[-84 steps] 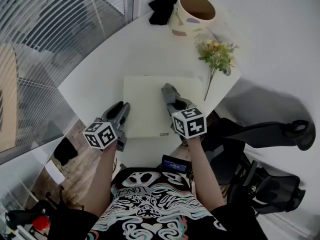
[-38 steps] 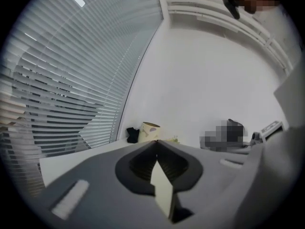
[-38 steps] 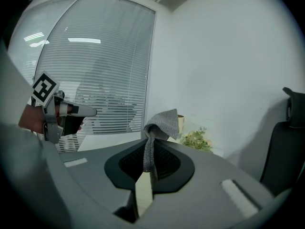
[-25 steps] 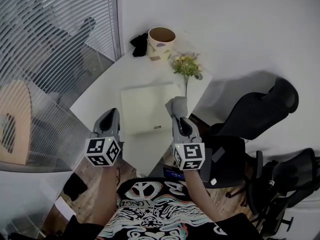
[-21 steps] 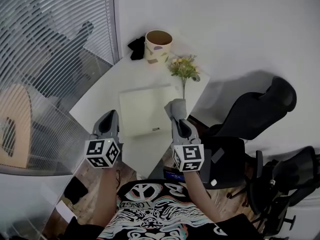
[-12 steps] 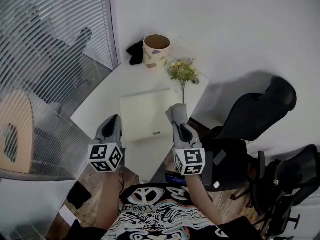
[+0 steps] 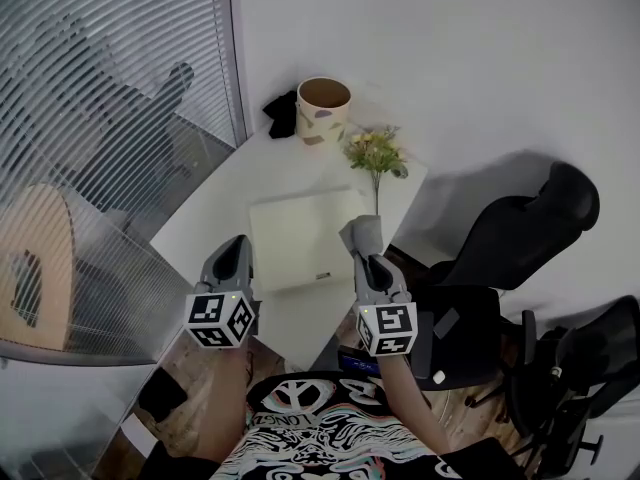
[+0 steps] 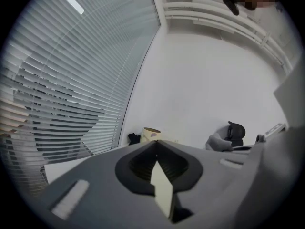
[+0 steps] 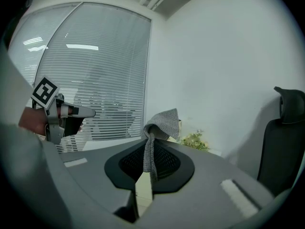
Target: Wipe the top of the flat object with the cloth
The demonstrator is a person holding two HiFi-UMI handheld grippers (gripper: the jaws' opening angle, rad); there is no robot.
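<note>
Cloth held up off the flat object; no wiping stroke is under way.
The cream flat object (image 7: 300, 240) lies in the middle of the white worktop (image 7: 215, 203), its top bare. The grey cloth (image 7: 362, 235) shows by its right edge, pinched in the right hand-held gripper (image 7: 366, 260) and seemingly clear of the surface. Whether the top was wiped cannot be told. The left hand-held gripper (image 7: 237, 251) is pressed together and empty. Behind stand a patterned pot (image 7: 323, 109), flowers (image 7: 375, 154), window blinds (image 7: 100, 108) and an office chair (image 7: 520, 230).
</note>
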